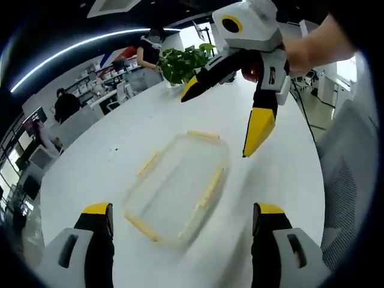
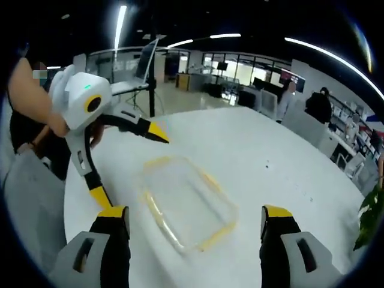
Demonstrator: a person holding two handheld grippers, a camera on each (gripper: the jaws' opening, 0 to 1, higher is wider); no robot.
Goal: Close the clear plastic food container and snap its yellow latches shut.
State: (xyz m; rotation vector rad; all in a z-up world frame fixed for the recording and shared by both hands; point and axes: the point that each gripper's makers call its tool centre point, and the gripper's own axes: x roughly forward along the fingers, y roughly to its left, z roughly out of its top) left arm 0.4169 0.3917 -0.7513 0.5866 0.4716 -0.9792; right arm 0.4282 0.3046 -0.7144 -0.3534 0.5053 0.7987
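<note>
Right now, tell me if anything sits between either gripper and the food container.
Nothing visible does. The clear container lies alone on the white table, with bare tabletop between it and both open grippers: the left gripper and the right gripper. The potted plant stands well beyond it.

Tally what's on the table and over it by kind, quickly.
Clear plastic containers: 1
Yellow latches showing on it: 4
Potted plants: 1
Grippers, left and right: 2
Total: 8
</note>
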